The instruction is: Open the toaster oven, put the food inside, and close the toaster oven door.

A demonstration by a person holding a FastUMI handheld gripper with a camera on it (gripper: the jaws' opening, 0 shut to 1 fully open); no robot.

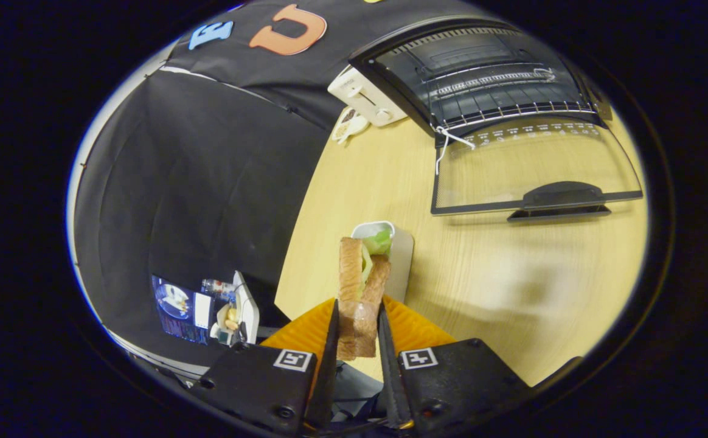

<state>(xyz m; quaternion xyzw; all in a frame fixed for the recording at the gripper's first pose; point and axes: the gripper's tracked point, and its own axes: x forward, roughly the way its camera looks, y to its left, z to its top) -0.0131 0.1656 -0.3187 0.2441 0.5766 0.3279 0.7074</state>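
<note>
The gripper (357,331) sits nearest, its two fingers (329,347) pressed against both sides of a toasted brown sandwich with pale green lettuce (360,286) showing between the slices. The sandwich stands on edge between the fingers and reaches forward past their tips. Each finger mount carries a small black-and-white square marker (293,359). Under the fingers lies an orange ridged plate (415,328), resting on the light wooden tabletop (512,274).

Just ahead of the sandwich sits a small white cup (371,229) holding something green, beside a pale grey rectangular piece (402,261) lying on the table.

Beyond them, well apart from the sandwich, stands the black toaster oven (482,67). Its glass door with a black handle (558,198) is folded down flat over the table, fully open. Inside, a metal wire rack (500,91) spans the dark cavity. A white string (448,143) hangs at the door's hinge corner.

Beside the oven, against the black cloth wall (208,170), stands a cream-coloured slot toaster (366,97), with a small pale object (349,125) near its base.

Off the table's edge, near the fingers, are a blue printed box (177,310) and some small cluttered items (232,310), too small to tell.
</note>
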